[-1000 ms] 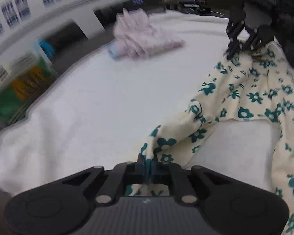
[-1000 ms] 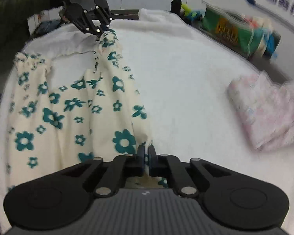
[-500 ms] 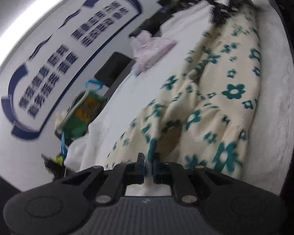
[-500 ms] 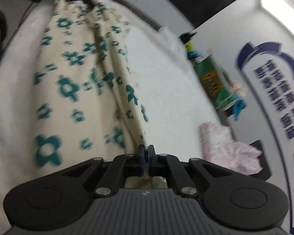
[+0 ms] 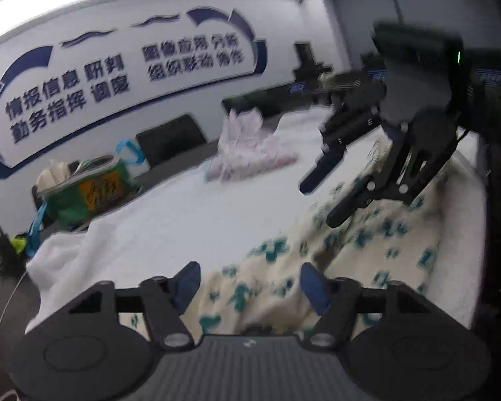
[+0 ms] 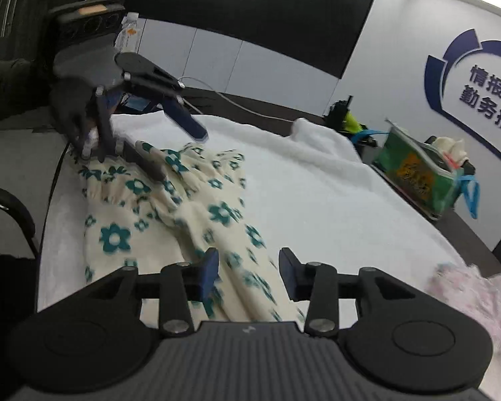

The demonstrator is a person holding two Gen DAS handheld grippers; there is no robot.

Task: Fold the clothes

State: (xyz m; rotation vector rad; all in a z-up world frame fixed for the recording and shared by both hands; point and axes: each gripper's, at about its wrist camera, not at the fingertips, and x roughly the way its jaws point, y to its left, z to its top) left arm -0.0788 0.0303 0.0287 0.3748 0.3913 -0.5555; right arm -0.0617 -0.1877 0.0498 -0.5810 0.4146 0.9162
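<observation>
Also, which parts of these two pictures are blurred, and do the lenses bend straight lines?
Left wrist view: the floral garment and pink clothes are smeared by motion; the wall lettering curves from fisheye distortion. Right wrist view: sharper, the green bag reads clearly, the garment's near part is blurred, wall panels bow.

Left gripper (image 5: 250,282) gapes above the floral garment (image 5: 317,267); right gripper (image 5: 324,200) spread beyond.
</observation>
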